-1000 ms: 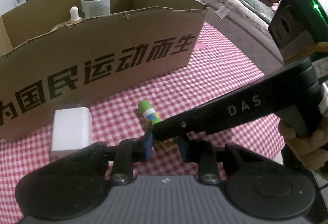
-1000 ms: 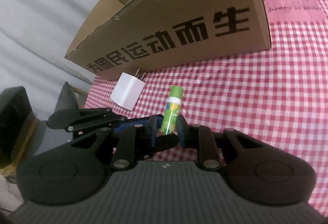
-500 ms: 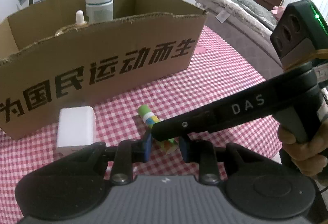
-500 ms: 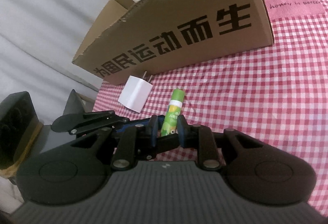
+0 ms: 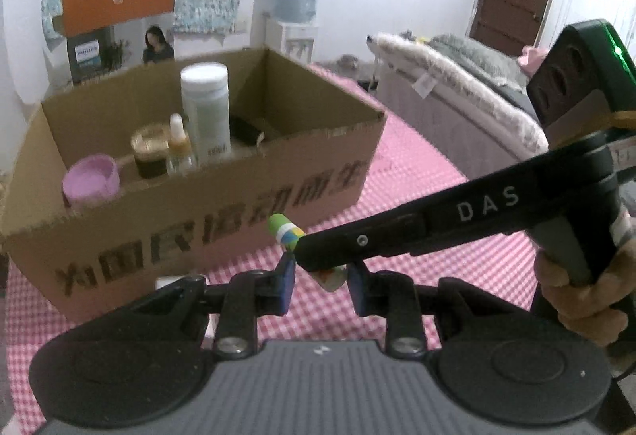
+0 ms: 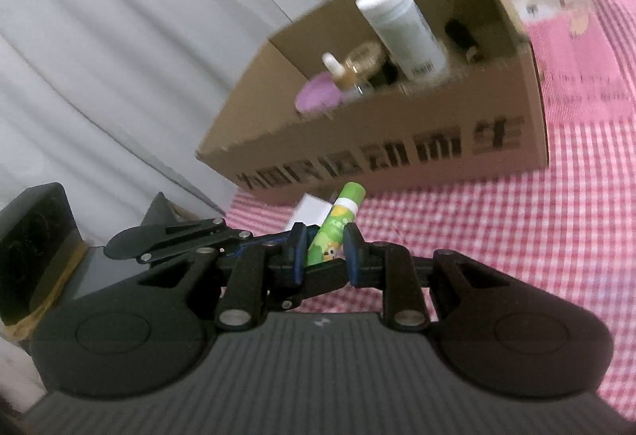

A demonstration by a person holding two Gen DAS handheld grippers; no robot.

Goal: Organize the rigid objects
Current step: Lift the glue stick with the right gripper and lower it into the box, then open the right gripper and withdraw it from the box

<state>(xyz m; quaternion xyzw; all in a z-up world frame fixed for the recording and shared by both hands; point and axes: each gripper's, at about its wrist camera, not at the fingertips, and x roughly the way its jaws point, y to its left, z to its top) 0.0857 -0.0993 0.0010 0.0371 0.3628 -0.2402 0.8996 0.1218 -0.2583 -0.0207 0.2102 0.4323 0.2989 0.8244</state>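
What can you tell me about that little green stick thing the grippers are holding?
The green stick is a small tube like a glue stick, with a bright green cap, a white ring, and a cartoon label. It looks plastic. It tilts cap-up above the checked cloth, in front of the cardboard box. The right gripper and left gripper both pinch its lower part.
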